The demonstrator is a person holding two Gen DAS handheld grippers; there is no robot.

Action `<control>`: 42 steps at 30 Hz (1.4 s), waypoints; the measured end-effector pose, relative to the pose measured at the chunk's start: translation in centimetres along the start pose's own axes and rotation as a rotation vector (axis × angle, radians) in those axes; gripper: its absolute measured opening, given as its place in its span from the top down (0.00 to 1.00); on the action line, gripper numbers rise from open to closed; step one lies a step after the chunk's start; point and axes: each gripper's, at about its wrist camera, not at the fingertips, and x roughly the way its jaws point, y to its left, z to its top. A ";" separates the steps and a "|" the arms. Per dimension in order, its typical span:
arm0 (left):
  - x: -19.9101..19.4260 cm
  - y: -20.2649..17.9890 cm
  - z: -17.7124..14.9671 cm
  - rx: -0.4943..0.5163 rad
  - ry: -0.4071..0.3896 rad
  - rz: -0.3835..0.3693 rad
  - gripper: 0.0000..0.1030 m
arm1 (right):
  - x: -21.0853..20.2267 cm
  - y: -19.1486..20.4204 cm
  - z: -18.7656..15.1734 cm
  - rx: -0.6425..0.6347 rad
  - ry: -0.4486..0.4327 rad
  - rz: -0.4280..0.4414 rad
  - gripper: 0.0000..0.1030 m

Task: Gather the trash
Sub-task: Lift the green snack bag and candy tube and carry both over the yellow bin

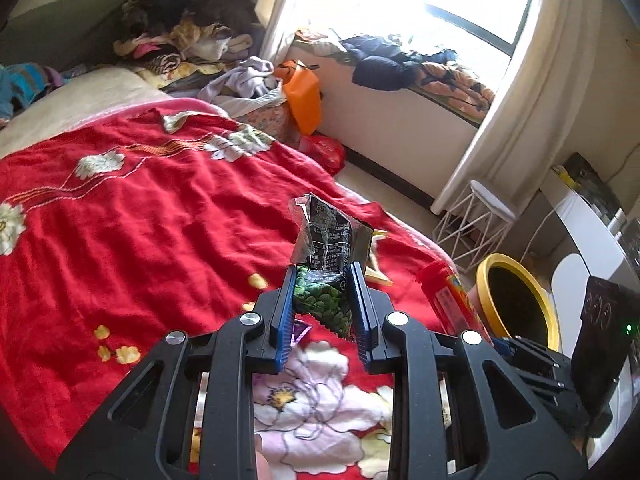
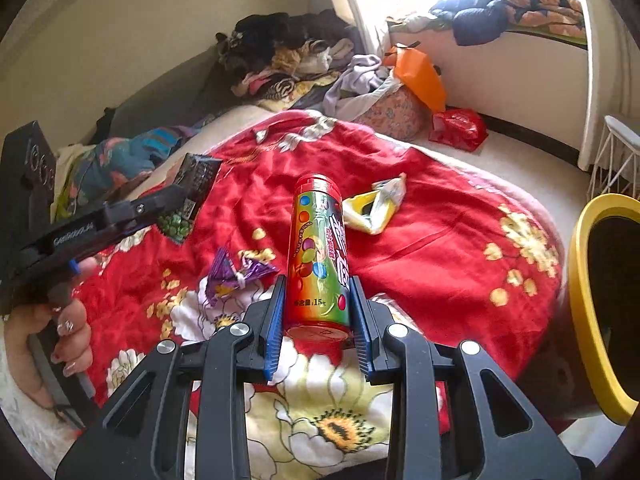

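My left gripper point(image 1: 323, 270) is shut on a green-and-black snack bag point(image 1: 326, 264) and holds it above the red floral blanket point(image 1: 120, 220). It also shows at the left of the right wrist view point(image 2: 182, 196) with the bag point(image 2: 192, 188). My right gripper point(image 2: 318, 280) is shut on a red candy tube point(image 2: 318, 256), which also shows in the left wrist view point(image 1: 448, 300). A yellow-white wrapper point(image 2: 374, 208) and a purple wrapper point(image 2: 232, 274) lie on the blanket. A yellow-rimmed bin point(image 2: 592, 300) stands at the bed's right edge.
Piles of clothes point(image 2: 288, 60) lie at the head of the bed. An orange bag point(image 2: 420, 76) and a red bag point(image 2: 458, 128) sit on the floor by the window ledge. A white wire stool point(image 1: 476, 216) stands by the curtain.
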 end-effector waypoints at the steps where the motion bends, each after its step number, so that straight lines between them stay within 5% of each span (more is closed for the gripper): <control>1: 0.0 -0.4 0.0 0.006 0.000 -0.004 0.81 | -0.3 -0.3 0.1 0.004 -0.008 -0.006 0.72; 42: 2.8 -12.7 -2.7 0.224 0.076 -0.170 0.81 | -8.8 -13.5 0.3 0.292 -0.229 -0.226 0.72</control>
